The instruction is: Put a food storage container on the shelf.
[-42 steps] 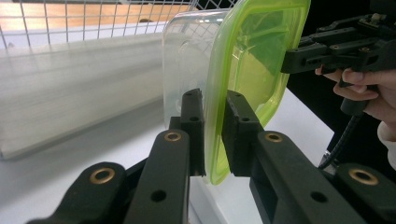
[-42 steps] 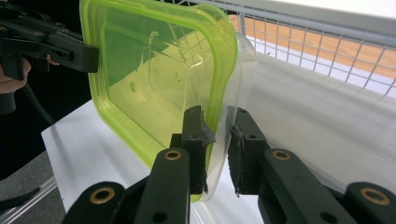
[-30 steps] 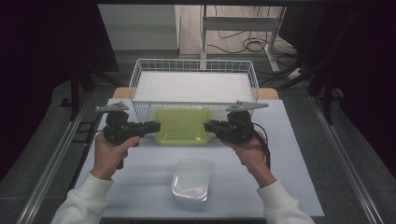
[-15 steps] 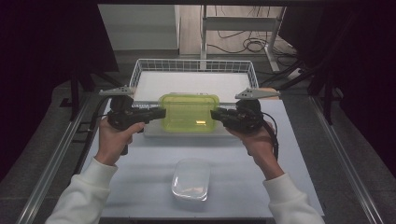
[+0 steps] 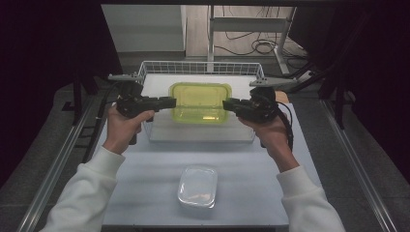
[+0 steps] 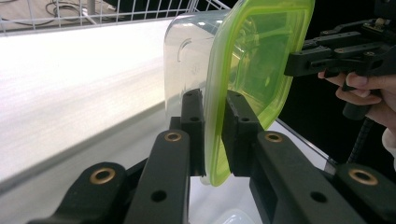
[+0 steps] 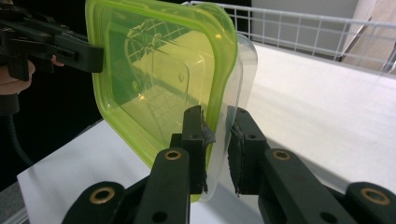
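A: Both tongs, left [image 5: 167, 102] and right [image 5: 231, 104], pinch the green-lidded container [image 5: 199, 102] by opposite rims, held over the wire basket [image 5: 145, 72].

B: Thin edge grips. Uneven lowering could tilt it, or the lid slips.

Your table [image 5: 145, 193] has a pale white top filling the middle of the high view. A white wire basket [image 5: 203, 67] sits on it at upper centre. A clear plastic container [image 5: 197, 186] lies on it at lower centre, well apart from the basket.
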`<state>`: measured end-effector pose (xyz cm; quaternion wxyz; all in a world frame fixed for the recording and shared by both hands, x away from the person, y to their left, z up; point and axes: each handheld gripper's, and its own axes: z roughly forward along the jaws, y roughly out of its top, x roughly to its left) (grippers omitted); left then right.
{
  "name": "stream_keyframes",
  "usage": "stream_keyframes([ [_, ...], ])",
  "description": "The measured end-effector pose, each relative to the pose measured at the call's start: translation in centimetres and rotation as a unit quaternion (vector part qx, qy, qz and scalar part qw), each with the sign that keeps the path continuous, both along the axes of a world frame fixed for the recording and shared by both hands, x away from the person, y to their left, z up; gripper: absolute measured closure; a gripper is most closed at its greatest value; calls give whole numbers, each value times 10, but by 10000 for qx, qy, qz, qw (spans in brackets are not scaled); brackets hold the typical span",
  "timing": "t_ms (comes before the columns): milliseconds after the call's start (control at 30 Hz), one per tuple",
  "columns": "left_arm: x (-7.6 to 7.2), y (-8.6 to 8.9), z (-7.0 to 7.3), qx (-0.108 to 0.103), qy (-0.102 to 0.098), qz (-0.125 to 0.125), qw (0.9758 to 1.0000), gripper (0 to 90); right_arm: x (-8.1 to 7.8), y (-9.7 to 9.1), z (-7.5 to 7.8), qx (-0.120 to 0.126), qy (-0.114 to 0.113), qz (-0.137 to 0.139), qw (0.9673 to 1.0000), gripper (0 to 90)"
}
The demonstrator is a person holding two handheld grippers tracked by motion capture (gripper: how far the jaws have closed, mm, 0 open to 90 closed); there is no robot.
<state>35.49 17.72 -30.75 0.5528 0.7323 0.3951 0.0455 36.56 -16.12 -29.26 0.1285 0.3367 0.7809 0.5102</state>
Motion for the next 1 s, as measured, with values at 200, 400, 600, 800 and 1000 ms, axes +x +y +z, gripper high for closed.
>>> stream_keyframes([
  [200, 16, 0, 6, 25, -11, -33, 10000, 802, 14, 0, 7, 33, -1, -38, 10000, 775],
  [400, 30, 0, 10, 106, 40, 10, 9999, 804, 26, 2, 10, -9, 59, -106, 9999, 775],
  [600, 43, 0, 13, 62, 107, -4, 9999, 804, 39, 1, 15, 77, 189, -127, 9997, 779],
  [800, 53, 2, 15, 12, 196, -11, 9998, 804, 48, 1, 20, 105, 259, -148, 9995, 780],
  [1000, 62, 3, 16, 26, 247, -1, 9997, 804, 57, 3, 24, 98, 332, -159, 9993, 782],
])
